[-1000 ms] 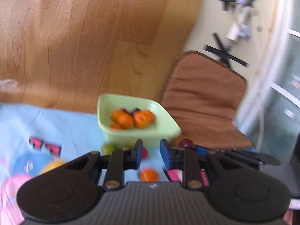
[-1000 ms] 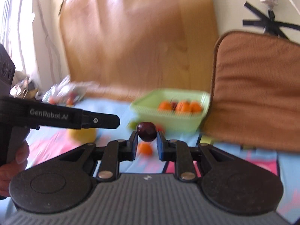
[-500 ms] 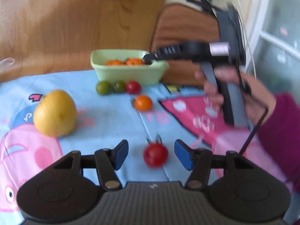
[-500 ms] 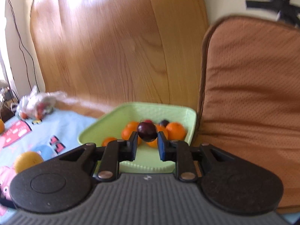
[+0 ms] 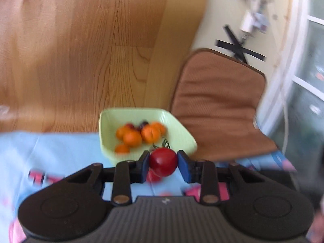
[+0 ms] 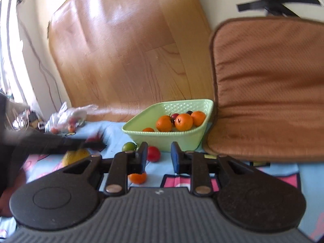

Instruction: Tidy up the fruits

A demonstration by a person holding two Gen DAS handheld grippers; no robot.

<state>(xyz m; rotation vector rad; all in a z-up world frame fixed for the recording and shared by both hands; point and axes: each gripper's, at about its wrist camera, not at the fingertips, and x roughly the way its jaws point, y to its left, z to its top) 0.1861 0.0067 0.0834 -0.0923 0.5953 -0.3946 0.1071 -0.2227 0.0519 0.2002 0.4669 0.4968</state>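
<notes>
Left wrist view: red tomato (image 5: 163, 162) is clamped between the left gripper (image 5: 163, 165) pads, held just in front of the green basket (image 5: 183, 133) of oranges (image 5: 131, 137). Right gripper (image 6: 157, 158) is seen with jaws apart, nothing held, above the blue cloth (image 6: 113, 129) near loose tomatoes (image 6: 153, 154).

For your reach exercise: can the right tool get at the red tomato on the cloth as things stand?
Probably yes. The right tool is open and empty, and the red tomato lies just ahead in front of the basket, nothing between.
</notes>
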